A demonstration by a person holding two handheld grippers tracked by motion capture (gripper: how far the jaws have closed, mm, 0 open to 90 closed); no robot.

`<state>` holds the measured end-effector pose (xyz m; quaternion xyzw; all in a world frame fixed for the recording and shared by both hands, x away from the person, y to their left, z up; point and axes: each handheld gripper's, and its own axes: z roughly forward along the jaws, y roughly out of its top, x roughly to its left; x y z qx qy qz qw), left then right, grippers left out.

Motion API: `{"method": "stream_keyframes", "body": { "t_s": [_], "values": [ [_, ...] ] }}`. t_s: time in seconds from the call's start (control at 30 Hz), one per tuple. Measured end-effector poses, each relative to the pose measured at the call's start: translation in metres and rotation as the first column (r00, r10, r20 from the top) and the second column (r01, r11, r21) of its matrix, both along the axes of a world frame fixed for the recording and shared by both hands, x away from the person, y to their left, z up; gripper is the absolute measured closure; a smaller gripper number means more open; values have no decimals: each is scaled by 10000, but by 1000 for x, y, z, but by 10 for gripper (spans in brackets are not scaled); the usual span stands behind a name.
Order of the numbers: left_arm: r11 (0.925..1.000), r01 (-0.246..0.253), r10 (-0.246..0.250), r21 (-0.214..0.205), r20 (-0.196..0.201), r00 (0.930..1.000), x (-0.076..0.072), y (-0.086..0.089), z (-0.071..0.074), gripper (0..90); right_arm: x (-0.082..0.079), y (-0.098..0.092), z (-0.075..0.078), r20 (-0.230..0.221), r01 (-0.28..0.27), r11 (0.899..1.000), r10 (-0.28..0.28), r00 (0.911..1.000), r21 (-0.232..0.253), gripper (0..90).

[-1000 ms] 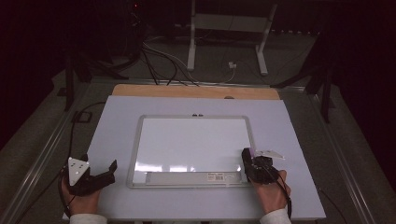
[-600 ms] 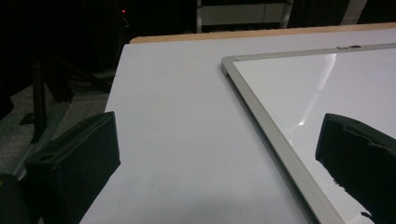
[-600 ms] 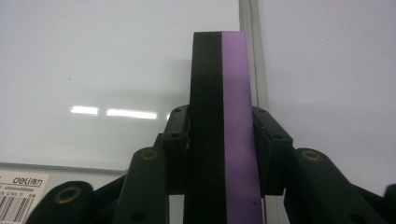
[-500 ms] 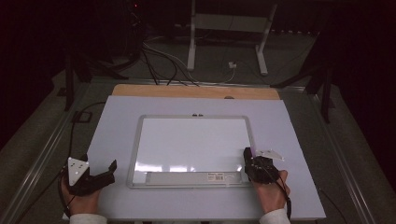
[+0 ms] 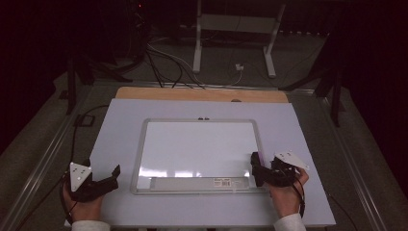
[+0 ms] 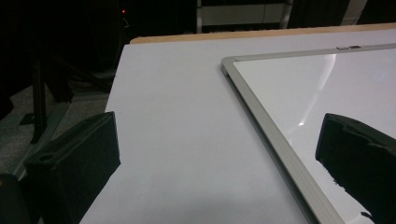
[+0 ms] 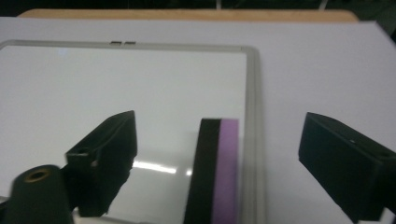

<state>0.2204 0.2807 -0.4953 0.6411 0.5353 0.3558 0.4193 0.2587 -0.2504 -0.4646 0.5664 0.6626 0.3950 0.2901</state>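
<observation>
Recording bench in a dark laboratory.
A white table (image 5: 308, 134), loose floor cables (image 5: 163, 62) and a metal stand (image 5: 235, 29) indicate a test setup.

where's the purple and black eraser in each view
high view: eraser stands on the whiteboard's lower right part, at the right gripper.
left gripper view: not in it.
right gripper view: bottom centre, apart from both open jaws.
shared landmark: the whiteboard's grey frame.
</observation>
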Motion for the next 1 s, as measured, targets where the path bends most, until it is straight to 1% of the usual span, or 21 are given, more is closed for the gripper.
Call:
{"method": "stream_keyframes", "body": {
  "t_s": [0.07, 0.17, 0.27, 0.37, 0.43, 0.5, 0.57, 0.67, 0.73, 0.83, 0.9, 1.0],
  "values": [
    [10000, 4, -4, 7, 0, 10000, 0, 0, 0, 6, 1, -5, 1, 126, -274, 9996, 275, 9995, -76, 37],
    [10000, 25, -25, -17, 36, 10000, 0, -1, 0, 6, 1, -14, 1, 159, -393, 9990, 396, 9991, -204, 26],
    [10000, 53, -53, -36, 30, 10000, -1, -1, 1, 6, 0, -24, 2, 362, -506, 9986, 511, 9980, -149, 16],
    [9999, 98, -98, -57, 73, 9999, -1, -1, 1, 6, -3, -34, 3, 598, -770, 9970, 774, 9952, -100, 2],
    [9999, 103, -102, -99, 107, 9999, -1, -2, 2, 6, -5, -40, 3, 696, -766, 9968, 781, 9945, -241, 2],
    [9999, 133, -132, -88, 137, 9998, -2, -2, 2, 6, -7, -45, 3, 769, -772, 9968, 786, 9939, -204, 2],
    [9997, 169, -166, -189, 182, 9997, -2, -2, 3, 6, -8, -49, 2, 869, -798, 9966, 814, 9929, -217, 2],
    [9993, 243, -237, -278, 214, 9995, -3, -3, 4, 6, -11, -56, 0, 942, -822, 9965, 804, 9923, 156, 1],
    [9990, 293, -285, -333, 254, 9993, -3, -4, 5, 6, -12, -59, -1, 977, -787, 9968, 768, 9922, 149, 2],
    [9983, 369, -353, -450, 356, 9987, -4, -5, 8, 5, -15, -62, -3, 1070, -977, 9952, 960, 9896, 105, 2],
    [9983, 362, -345, -453, 376, 9987, -4, -6, 9, 5, -17, -64, -5, 1122, -1151, 9933, 1141, 9871, 24, 1],
    [9979, 381, -354, -523, 515, 9980, -4, -8, 12, 6, -19, -66, -8, 1170, -1260, 9920, 1254, 9852, -21, 2]
  ]
}}
